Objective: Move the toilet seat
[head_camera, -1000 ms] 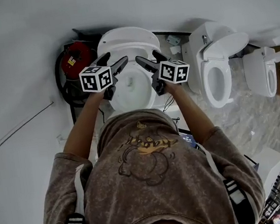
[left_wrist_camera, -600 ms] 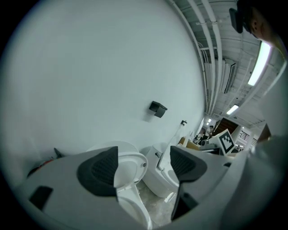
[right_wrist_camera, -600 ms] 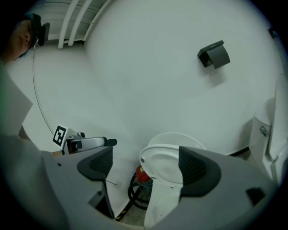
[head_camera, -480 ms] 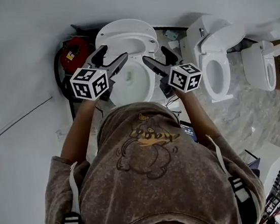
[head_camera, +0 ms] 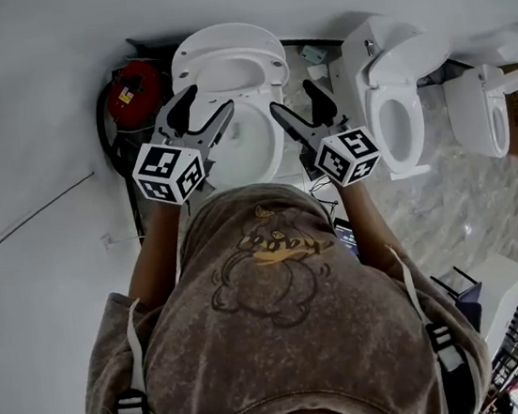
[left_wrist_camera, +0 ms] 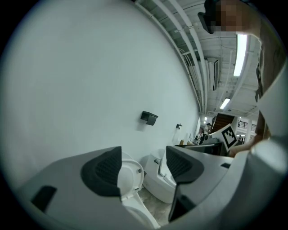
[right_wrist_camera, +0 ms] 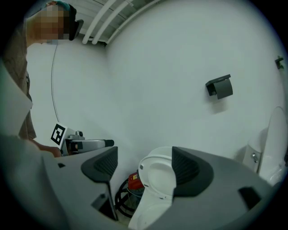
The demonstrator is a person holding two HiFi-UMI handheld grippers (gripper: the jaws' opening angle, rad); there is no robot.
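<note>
Toilet seat (head_camera: 224, 52): raised and upright against the white wall (head_camera: 30, 118), at 12 o'clock of the bowl (head_camera: 249, 148). Whether seat and lid are stacked together cannot be told.
Contact with seat: none is observed; both grippers are held clear of it, above the open bowl.
Left gripper (head_camera: 209, 104): held at 9 o'clock of the bowl, pointed toward the wall. The jaws are moderately wide and have just been closing. Nothing is gripped; in the left gripper view the upright seat is seen beyond the gap, well apart from the pads.
Right gripper (head_camera: 293, 98): held at 3 o'clock of the bowl, pointed the same way. The jaws are moderately wide and have just been closing. Nothing is gripped; the seat is seen past the gap in the right gripper view.
Red canister (head_camera: 135, 93): recorded at 10 o'clock of the bowl, by the wall, with a black hose (head_camera: 110, 140) coiled around it.
Second toilet (head_camera: 405, 111): noted at 3 o'clock of the first, seat raised.
Third toilet (head_camera: 484, 129): farther out at 3 o'clock.
Wall fitting (right_wrist_camera: 219, 87): a black holder is mounted on the wall, above the toilets.
Floor (head_camera: 473, 216): a marbled surface is noted at 4 o'clock.
</note>
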